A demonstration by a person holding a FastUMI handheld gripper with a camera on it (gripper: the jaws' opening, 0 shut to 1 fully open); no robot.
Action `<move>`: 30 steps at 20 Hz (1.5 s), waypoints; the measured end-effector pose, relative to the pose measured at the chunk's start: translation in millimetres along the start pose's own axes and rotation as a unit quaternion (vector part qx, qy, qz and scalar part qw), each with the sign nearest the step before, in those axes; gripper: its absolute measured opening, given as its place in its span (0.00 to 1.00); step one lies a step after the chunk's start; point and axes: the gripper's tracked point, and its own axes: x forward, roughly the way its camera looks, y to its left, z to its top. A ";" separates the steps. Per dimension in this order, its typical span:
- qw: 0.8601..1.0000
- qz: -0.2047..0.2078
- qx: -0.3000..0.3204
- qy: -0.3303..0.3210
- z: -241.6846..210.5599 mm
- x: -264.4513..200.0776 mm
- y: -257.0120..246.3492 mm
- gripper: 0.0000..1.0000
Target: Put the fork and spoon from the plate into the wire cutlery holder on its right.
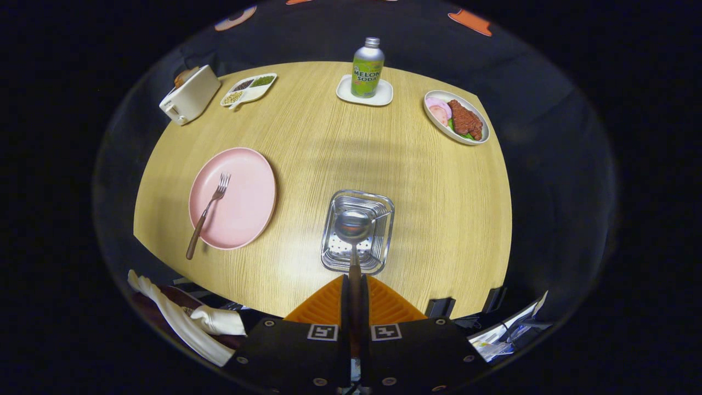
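Observation:
My gripper (355, 285) is shut on the spoon (353, 230), holding it by its dark handle with the bowl pointing forward. The spoon's bowl hangs right over the metal cutlery holder (384, 206), which stands on the wooden table just ahead of the fingers. To the holder's left lies the pink plate (247, 203). The fork (208, 211) rests on the plate, tines away from me, its brown handle sticking out past the plate's near rim.
At the table's far side stand a green soda bottle (367, 68) on a white coaster, a dish of meat (456, 117) to the right, a divided snack tray (249, 89) and a white toaster (189, 94) to the left. White cloth (181, 321) lies below the table's near-left edge.

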 end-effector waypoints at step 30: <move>0.972 0.128 0.099 -0.168 67.7 -30.7 82.6 0.76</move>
